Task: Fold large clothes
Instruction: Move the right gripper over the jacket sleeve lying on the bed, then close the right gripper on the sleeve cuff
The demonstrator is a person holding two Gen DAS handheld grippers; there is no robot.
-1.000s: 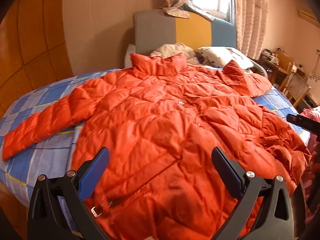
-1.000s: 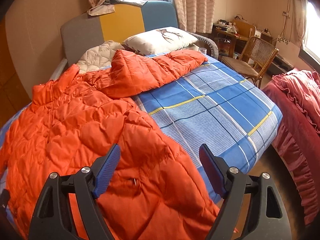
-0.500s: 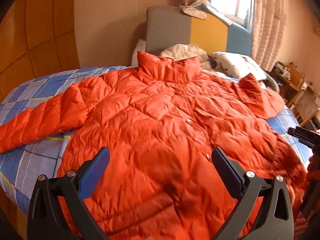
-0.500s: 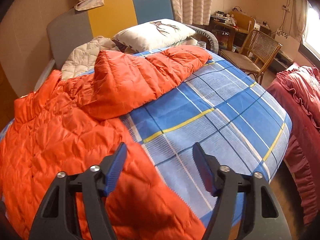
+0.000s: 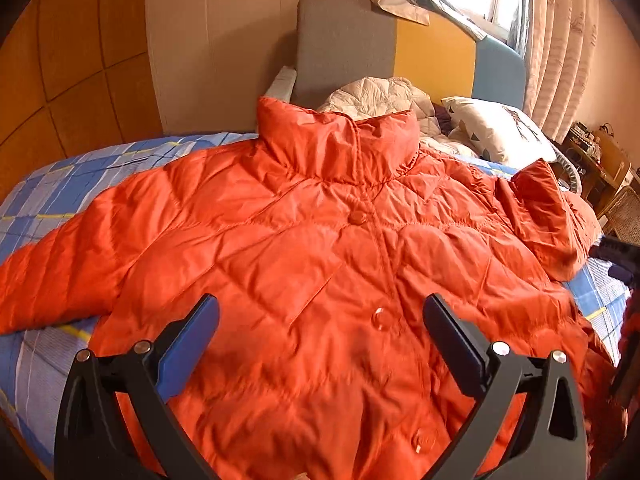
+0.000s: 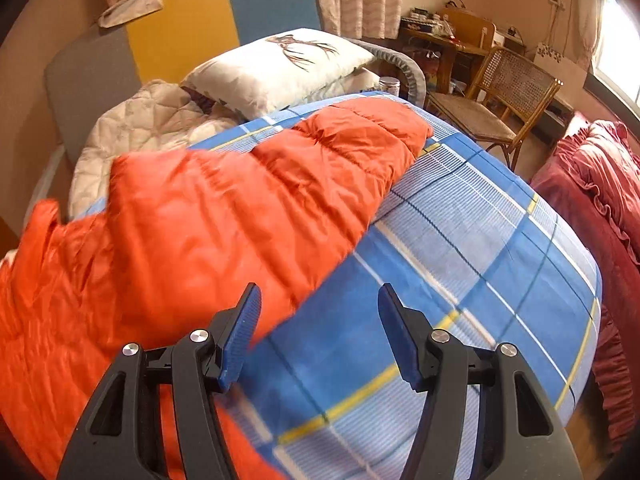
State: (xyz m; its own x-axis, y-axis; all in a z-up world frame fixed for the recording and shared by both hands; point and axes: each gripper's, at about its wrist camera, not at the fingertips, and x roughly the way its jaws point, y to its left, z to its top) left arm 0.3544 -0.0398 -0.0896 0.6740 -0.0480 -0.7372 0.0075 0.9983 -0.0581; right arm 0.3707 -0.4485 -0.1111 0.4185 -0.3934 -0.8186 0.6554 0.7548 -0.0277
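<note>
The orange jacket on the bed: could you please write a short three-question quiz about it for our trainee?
1. True or false: the orange jacket lies front up, collar toward the headboard.
2. What is between the fingers of the right gripper? A) a sleeve B) nothing C) the pillow
3. Fill in: the jacket's sleeve lies on the blue checked ____.

Key
1. True.
2. B; the open jaws hang over the bedsheet.
3. Bedsheet.

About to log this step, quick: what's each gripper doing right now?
Left gripper: open, empty, above the orange jacket.
Right gripper: open, empty, over the bed cover.
</note>
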